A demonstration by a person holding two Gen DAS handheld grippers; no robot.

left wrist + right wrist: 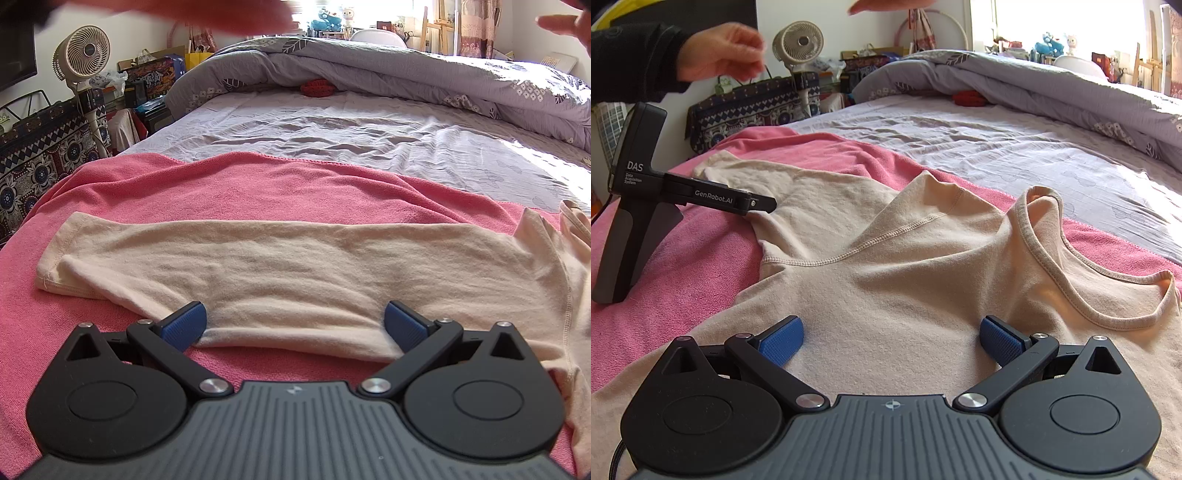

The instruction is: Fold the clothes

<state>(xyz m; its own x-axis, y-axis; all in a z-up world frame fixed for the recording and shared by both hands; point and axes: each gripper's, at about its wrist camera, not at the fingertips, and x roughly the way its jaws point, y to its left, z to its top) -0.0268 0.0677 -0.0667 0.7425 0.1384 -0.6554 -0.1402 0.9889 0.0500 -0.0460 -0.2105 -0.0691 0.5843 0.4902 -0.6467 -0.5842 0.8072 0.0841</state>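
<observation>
Behind us, a grey duvet (406, 70) is heaped at the far end of the bed, and a pink towel (258, 192) covers the near end. On it we see the peach shirt (905, 266) spread flat. Both grippers, left (294, 325) and right (892, 338), rest on it with jaws wide, gripping nothing. A hand (720, 55), blurred, hovers far left.

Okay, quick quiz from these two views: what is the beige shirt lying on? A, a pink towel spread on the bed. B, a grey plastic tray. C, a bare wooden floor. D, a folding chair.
A: the beige shirt lies flat on a pink towel spread over the bed sheet.
</observation>
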